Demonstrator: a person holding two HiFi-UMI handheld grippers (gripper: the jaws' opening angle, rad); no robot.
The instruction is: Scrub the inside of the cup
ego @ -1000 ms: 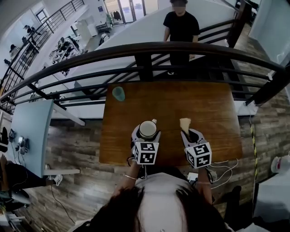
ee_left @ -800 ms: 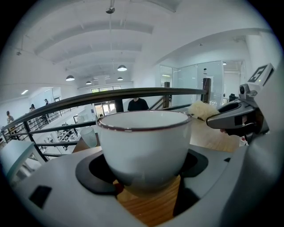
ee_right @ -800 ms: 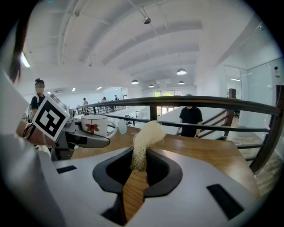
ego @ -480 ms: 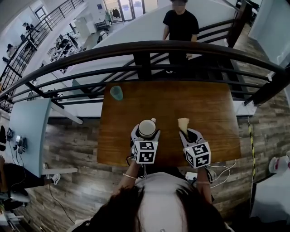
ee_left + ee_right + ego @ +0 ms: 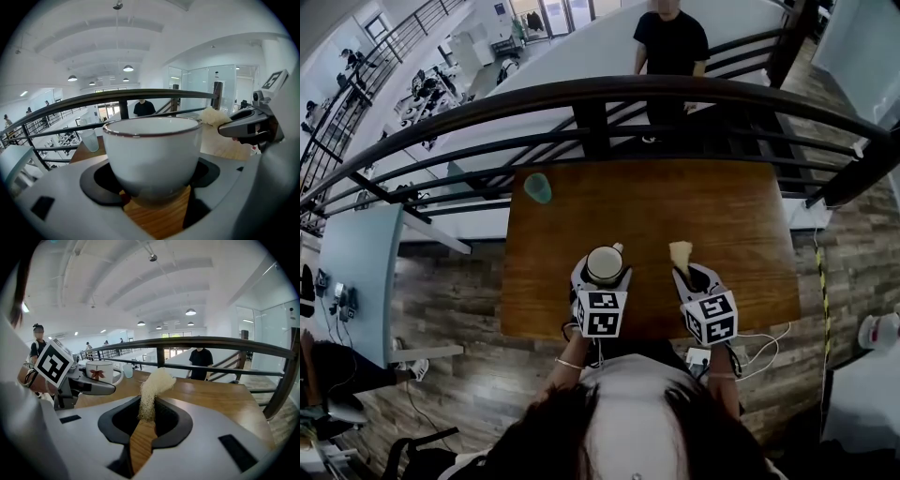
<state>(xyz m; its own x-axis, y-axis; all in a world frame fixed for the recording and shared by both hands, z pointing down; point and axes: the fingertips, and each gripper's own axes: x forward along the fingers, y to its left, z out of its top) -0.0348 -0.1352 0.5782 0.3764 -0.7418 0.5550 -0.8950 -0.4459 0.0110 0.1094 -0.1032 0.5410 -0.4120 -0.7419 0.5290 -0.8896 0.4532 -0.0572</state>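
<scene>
A white cup (image 5: 605, 264) with a dark rim stands upright between the jaws of my left gripper (image 5: 604, 273), which is shut on its body; in the left gripper view the cup (image 5: 151, 154) fills the middle. In the right gripper view the cup (image 5: 99, 371) shows a red bow print. My right gripper (image 5: 687, 272) is shut on a pale fibrous scrubber (image 5: 682, 255), whose tuft (image 5: 153, 390) sticks up from between the jaws. The scrubber is to the right of the cup, apart from it.
Both grippers hover over the near part of a brown wooden table (image 5: 722, 225). A pale green plastic cup (image 5: 538, 187) stands at the table's far left corner. A dark railing (image 5: 609, 94) runs behind the table, and a person in black (image 5: 671, 42) stands beyond it.
</scene>
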